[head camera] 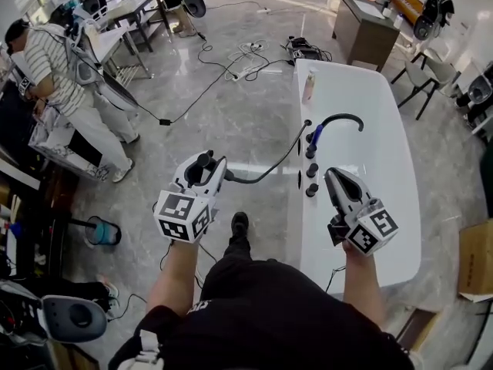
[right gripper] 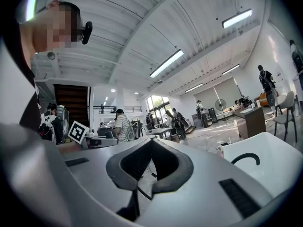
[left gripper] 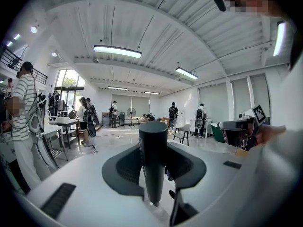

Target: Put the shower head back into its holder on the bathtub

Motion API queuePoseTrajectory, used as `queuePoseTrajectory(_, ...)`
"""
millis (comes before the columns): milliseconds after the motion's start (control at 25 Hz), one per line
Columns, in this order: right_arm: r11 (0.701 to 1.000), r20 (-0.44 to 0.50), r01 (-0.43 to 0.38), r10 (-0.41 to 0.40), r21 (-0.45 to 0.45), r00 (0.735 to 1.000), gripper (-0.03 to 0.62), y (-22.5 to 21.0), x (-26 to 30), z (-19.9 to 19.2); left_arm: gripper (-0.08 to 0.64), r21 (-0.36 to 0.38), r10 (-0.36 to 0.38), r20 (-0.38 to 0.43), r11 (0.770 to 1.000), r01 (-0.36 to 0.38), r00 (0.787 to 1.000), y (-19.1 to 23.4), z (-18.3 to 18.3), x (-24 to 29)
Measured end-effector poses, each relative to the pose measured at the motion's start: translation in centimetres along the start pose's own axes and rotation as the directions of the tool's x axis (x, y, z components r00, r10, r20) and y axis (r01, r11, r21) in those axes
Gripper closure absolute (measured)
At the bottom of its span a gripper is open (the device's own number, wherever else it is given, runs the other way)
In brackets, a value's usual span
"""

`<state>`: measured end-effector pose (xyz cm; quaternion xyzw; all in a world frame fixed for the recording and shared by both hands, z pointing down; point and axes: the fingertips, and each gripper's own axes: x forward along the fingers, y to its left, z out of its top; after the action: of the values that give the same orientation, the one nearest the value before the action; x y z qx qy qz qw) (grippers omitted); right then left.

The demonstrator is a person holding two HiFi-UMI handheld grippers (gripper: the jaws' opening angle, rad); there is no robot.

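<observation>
The black shower head [head camera: 202,161] stands upright between the jaws of my left gripper [head camera: 205,166], which is shut on its handle [left gripper: 152,155]. Its black hose [head camera: 269,171] runs right to the rim of the white bathtub [head camera: 400,137]. The left gripper hangs over the floor, left of the tub. A row of black knobs [head camera: 311,169] and a curved black faucet [head camera: 343,119] sit on the tub's near rim. My right gripper [head camera: 333,178] is shut and holds nothing, just right of the knobs. I cannot make out the holder itself. In the right gripper view the jaws [right gripper: 150,170] meet with nothing between them.
Cables and a power strip [head camera: 245,66] lie on the grey floor beyond the tub. A bottle [head camera: 309,86] stands on the tub's far corner. A person in a striped shirt [head camera: 54,68] stands at left by tables. A cabinet [head camera: 366,31] and chairs are at the back right.
</observation>
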<state>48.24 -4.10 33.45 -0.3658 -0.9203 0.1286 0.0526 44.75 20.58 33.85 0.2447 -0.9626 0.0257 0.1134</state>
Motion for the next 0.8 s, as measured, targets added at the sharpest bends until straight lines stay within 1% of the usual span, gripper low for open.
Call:
queuePoseTrajectory(200, 1.000, -0.021, 0.027, -0.027, 0.005, 0.999, 0.578, -2.8, 4.6, -0.2, 0.423, -0.008, -0.028, -0.006, 1.000, 0.028, 1.000, 3.9, -0.2, 5.1)
queuePoseTrajectory(360, 0.998, -0.023, 0.052, -0.052, 0.020, 0.998, 0.578, -5.0, 10.2, 0.7, 0.422, -0.010, -0.054, -0.021, 0.999, 0.054, 0.998, 8.6, 0.6, 9.7)
queuePoseTrajectory(560, 0.998, -0.041, 0.059, -0.058, 0.017, 0.997, 0.578, -6.4, 17.4, 1.0, 0.423, 0.003, -0.075, -0.007, 0.997, 0.075, 0.997, 14.7, 2.3, 14.3)
queuePoseTrajectory(800, 0.997, -0.057, 0.070, -0.070, 0.011, 0.996, 0.578, -6.2, 23.8, 0.8, 0.423, -0.007, -0.100, 0.005, 0.995, 0.100, 0.995, 21.1, 3.0, 17.2)
